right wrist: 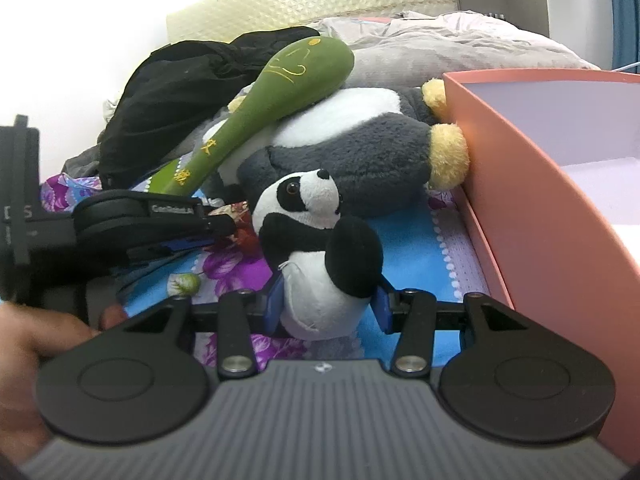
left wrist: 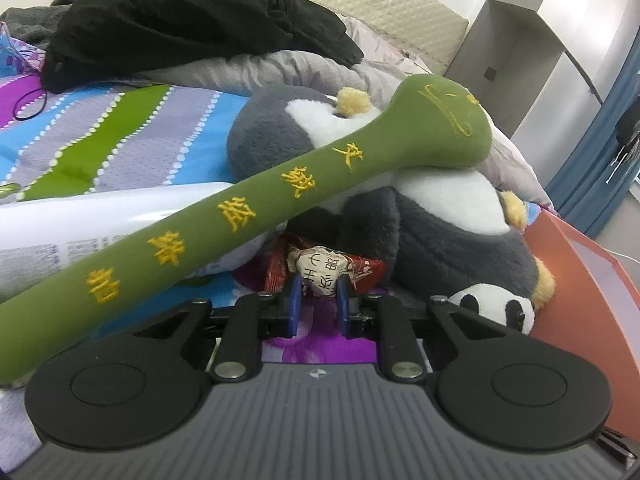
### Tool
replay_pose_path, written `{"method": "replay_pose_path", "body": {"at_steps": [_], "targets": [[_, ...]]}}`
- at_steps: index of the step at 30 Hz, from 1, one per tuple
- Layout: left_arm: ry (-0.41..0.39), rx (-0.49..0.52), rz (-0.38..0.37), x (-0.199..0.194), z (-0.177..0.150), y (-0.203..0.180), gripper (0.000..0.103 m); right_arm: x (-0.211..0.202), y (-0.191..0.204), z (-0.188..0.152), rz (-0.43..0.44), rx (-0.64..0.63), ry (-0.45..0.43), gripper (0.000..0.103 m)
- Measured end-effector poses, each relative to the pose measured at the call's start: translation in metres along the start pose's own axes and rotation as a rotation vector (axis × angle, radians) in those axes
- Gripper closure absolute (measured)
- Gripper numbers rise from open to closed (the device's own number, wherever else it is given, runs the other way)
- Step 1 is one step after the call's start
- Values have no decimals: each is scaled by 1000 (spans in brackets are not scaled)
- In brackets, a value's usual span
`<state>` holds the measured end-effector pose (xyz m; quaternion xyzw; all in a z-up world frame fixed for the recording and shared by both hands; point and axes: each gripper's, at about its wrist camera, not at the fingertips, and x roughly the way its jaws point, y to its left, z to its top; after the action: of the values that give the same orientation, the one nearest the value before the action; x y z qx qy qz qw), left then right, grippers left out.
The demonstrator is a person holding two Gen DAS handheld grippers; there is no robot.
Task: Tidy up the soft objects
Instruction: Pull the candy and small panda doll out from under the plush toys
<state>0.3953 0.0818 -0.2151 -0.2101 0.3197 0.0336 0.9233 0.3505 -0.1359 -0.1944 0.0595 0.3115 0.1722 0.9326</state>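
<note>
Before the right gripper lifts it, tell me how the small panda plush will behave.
The small panda plush looks stuffed and furry, so it will probably squash between the jaws rather than slip. Likely light. Its head rises above the right gripper, so it may flop over.

One small panda plush (right wrist: 320,256) shows, with one large grey-and-white plush (right wrist: 360,148) lying behind it. One long green plush stick (left wrist: 240,208) with yellow stitched characters leans across that large toy. One small cloth pouch (left wrist: 320,272) printed with dark characters lies by one red patterned wrapper (left wrist: 370,270). One white plastic package (left wrist: 100,224) with printed text lies under the green stick. One black garment (left wrist: 192,20) is heaped on one grey quilt (right wrist: 440,52). One pink open box (right wrist: 540,184) stands on one bed with a striped, flowered sheet (left wrist: 120,128). Two tongs show, the left tongs (left wrist: 318,306) and the right tongs (right wrist: 328,308), each with two blue pads.
</note>
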Motion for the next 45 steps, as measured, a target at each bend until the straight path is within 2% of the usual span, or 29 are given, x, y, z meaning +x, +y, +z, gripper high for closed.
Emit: {"method": "replay_pose_path", "body": {"at_steps": [8,19,23,30,37,39,43,45], "targets": [[40,18,22,-49,-22,6,82,-26,9,-12,23,28,35,55],[85,48,53,-122,-70,19,82,-64,25,-45,66,41,139,55],[108,19,45,-148,-84,22,82,-80,31,-55,84,40,175,55],[194,-35,60,-185,-116,24,81,-100,33,-72,83,69,288,55],[191,-44,62,-198,-128,39,81,-102,29,-81,80,64,352,52],[190,-33,67,-198,-126,40,74,-103,31,-78,78,57,350,50],[194,-5,77,-196,-127,38,46,-110,39,-69,47,-27,315,49],[194,6,89,-195,-129,37,42,-114,41,-66,25,-61,296,45]]}}
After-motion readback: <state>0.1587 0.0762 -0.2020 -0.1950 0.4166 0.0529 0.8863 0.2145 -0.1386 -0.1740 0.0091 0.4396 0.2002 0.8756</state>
